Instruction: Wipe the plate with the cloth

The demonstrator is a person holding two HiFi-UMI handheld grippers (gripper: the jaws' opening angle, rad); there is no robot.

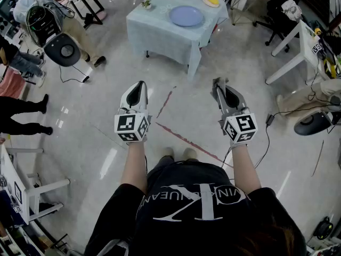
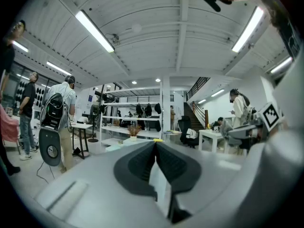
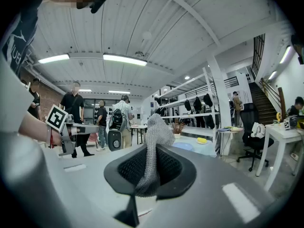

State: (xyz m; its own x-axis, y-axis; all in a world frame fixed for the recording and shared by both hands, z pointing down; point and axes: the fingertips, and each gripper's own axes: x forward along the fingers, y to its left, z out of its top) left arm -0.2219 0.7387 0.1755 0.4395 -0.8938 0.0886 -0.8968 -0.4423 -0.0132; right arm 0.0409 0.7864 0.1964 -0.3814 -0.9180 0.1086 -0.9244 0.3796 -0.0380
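Note:
A round blue plate [image 1: 186, 16] lies on a table with a pale blue cloth cover [image 1: 160, 33] a few steps ahead of me. The right gripper view shows the same plate [image 3: 186, 146] low and far off. Held out over the floor, my right gripper [image 1: 217, 83] is shut on a grey knitted cloth [image 3: 159, 132], which sticks up from between its jaws [image 3: 154, 148]. To its left my left gripper [image 1: 139, 84] is level with it, jaws together and holding nothing [image 2: 156, 144]. Both are well short of the table.
On the table also stand a small plant pot [image 1: 146, 5] and a dish with something yellow [image 1: 211, 0]. People and a round stool [image 1: 64, 49] are at the left. White desks [image 1: 301, 44], a black chair [image 1: 274, 20] and floor cables [image 1: 277, 116] are at the right.

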